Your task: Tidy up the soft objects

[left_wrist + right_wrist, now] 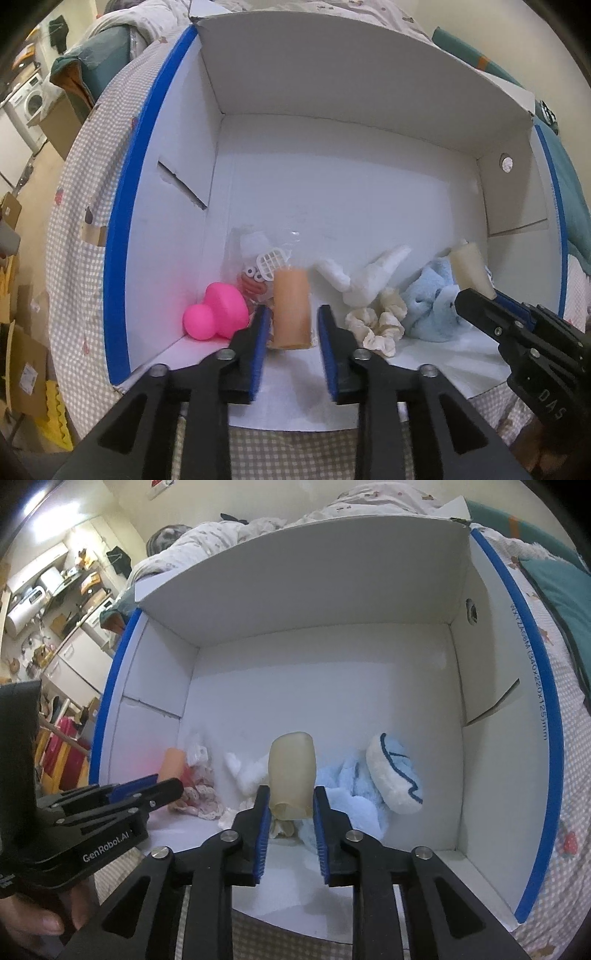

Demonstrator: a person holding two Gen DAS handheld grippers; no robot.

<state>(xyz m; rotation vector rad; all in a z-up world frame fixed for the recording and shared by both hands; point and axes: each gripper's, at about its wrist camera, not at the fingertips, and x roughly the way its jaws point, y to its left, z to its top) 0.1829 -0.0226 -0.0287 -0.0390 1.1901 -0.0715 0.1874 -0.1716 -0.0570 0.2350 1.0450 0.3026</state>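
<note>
Soft toys and cloths lie along the near wall of a white cardboard box [332, 192] with blue edges.
Left gripper [292, 325] fingers flank an orange foam cylinder [291, 308], seemingly gripping; right gripper [290, 808] pinches a cream foam cylinder [292, 773]. Box sits on a checked bedsheet [70, 229]; cluttered room behind.

Both views are evenly lit by soft indoor light from above. The white box [332, 177] interior is rendered bright, slightly washed out on its floor. A pink cast is thrown onto the wall beside the pink toy [216, 312]. Straight edges are bowed by fisheye distortion, and dark vignetting is seen at the corners. Faint shadows are cast beneath the contents.
</note>
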